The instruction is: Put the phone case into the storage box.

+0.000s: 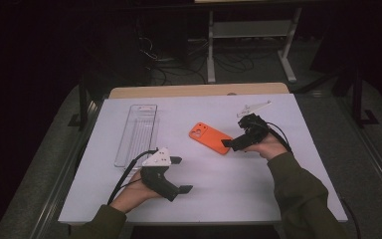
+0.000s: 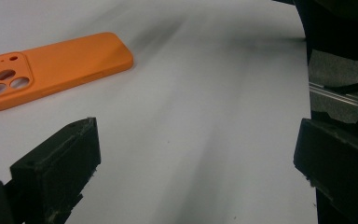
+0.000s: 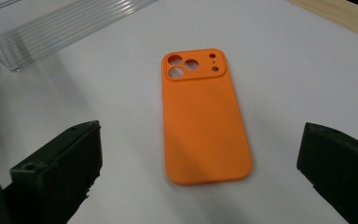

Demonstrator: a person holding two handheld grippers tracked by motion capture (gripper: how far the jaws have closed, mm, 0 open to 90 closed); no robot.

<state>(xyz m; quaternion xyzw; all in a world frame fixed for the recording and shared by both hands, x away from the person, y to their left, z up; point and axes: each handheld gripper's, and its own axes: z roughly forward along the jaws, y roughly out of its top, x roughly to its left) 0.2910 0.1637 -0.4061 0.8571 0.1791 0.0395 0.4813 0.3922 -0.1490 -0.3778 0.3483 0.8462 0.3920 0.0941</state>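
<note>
Right gripper [image 1: 227, 144] approaching the flat orange silicone phone case [image 1: 210, 138], jaws spread wide and empty.
The case lies camera-end at 12 o'clock between them on the white table [image 1: 278, 194]; closing high could skid it. Left gripper [image 1: 180, 175], also wide and empty, waits at 7 o'clock.

Phone case [image 1: 210, 138] right of tray [image 1: 137, 133]

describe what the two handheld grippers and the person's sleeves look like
Both grippers are black, each with two blocky, squared-off jaws. The left gripper carries a pale grey three-cornered plate on top and trails a black cable. The right gripper has black cables looping behind it. Both arms wear long olive-green sleeves. No markings are legible on the jaws.
</note>
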